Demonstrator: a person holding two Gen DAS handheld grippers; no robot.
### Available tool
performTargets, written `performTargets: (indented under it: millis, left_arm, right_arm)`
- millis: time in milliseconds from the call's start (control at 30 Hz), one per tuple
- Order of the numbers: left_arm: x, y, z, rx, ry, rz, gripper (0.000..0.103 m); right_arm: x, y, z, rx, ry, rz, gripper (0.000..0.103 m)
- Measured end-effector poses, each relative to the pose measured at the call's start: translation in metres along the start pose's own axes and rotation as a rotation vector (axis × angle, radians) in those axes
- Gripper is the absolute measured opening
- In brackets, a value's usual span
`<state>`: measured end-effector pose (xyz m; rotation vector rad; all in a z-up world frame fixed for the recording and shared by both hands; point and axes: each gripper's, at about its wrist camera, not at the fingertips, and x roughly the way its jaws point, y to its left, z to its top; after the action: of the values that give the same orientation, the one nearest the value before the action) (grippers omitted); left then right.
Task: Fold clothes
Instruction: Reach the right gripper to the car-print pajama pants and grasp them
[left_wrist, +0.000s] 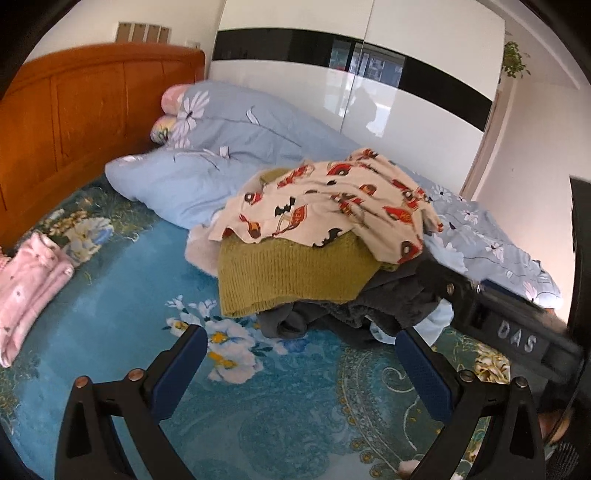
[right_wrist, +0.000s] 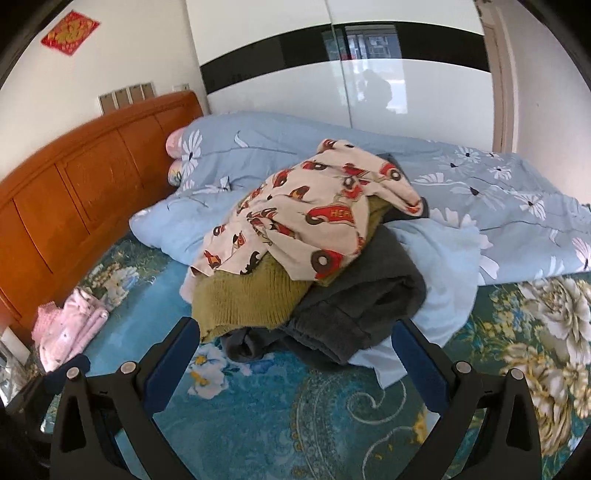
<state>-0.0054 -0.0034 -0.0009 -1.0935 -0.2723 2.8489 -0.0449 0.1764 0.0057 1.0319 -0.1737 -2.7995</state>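
Observation:
A pile of unfolded clothes lies on the bed. On top is a cream garment with red cars (left_wrist: 332, 199) (right_wrist: 306, 218). Under it are an olive knit sweater (left_wrist: 288, 273) (right_wrist: 243, 299) and a dark grey garment (left_wrist: 391, 299) (right_wrist: 362, 299). A light blue garment (right_wrist: 439, 280) lies beneath at the right. My left gripper (left_wrist: 301, 365) is open and empty, just in front of the pile. My right gripper (right_wrist: 295, 354) is open and empty, its fingers on either side of the pile's near edge. The right gripper's body (left_wrist: 517, 325) shows at the right of the left wrist view.
A folded pink garment (left_wrist: 29, 291) (right_wrist: 70, 325) lies at the left near the wooden headboard (left_wrist: 74, 122) (right_wrist: 74, 192). A blue floral duvet (left_wrist: 240, 147) (right_wrist: 480, 192) is bunched behind the pile. The bed has a teal floral sheet (left_wrist: 277, 406) (right_wrist: 295, 424). A white wardrobe (left_wrist: 369, 92) stands behind.

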Motion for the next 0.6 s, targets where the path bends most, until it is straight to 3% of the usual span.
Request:
performTargets:
  millis: [133,433,567,600]
  left_arm:
    - [0.020,0.028,0.032,-0.027,0.033,-0.014,0.103]
    - [0.039,0.083,0.046,-0.102,0.051,0.004,0.103]
    - [0.037,0.106,0.041,-0.138,0.051,0.014,0.103]
    - [0.036,0.111,0.040,-0.149,0.057,0.019,0.103]
  right_arm:
    - [0.029,0.012,0.017,-0.059,0.024,-0.041,0.103]
    - [0.107,0.049,0.058,-0.216,0.103,-0.177,0.103]
    - [0.135,0.062,0.068,-0.262,0.158,-0.237,0.087]
    - [0.141,0.064,0.069,-0.270,0.173,-0.243,0.075]
